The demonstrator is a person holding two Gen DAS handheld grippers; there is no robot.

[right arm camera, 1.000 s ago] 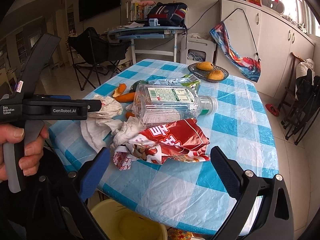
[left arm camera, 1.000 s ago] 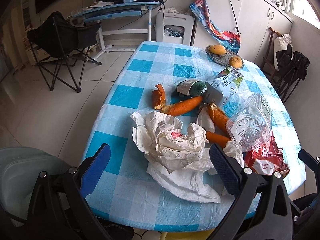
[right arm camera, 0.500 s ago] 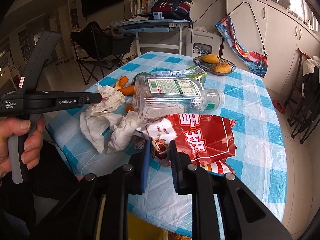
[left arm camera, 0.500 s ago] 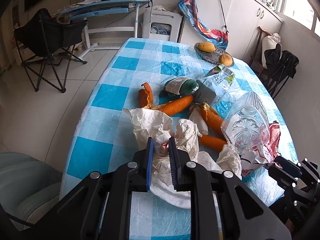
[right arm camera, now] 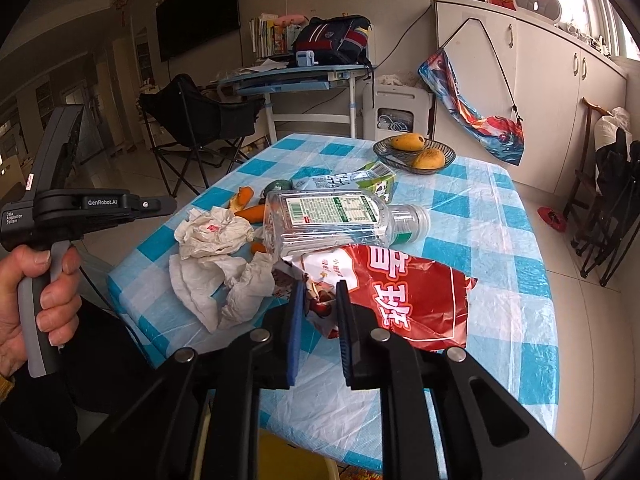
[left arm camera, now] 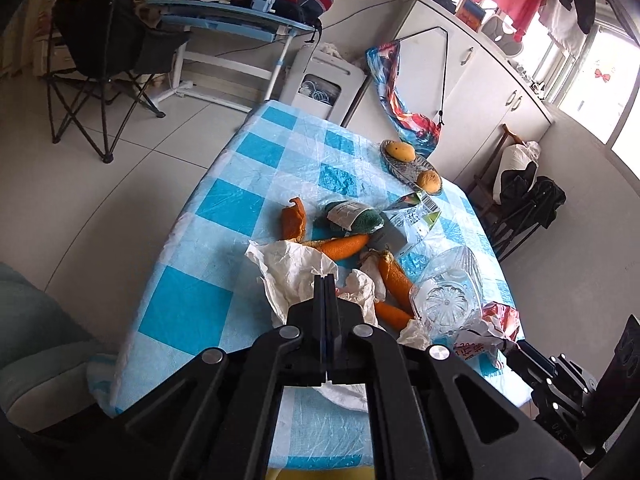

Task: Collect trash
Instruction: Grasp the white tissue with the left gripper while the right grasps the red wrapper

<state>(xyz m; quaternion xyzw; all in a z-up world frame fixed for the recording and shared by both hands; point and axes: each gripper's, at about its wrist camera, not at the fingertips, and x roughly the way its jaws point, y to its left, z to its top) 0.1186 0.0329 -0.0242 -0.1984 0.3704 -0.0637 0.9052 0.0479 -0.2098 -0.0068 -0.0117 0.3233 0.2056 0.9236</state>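
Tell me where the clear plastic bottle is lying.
In the right wrist view the clear plastic bottle lies on its side mid-table, resting on the red snack bag, with crumpled tissues to its left and the milk carton behind.

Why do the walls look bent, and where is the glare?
Both wrist views are fisheye, so the white cupboards curve at the edges. Left view: window blown out. Right view: sheen on the clear plastic bottle.
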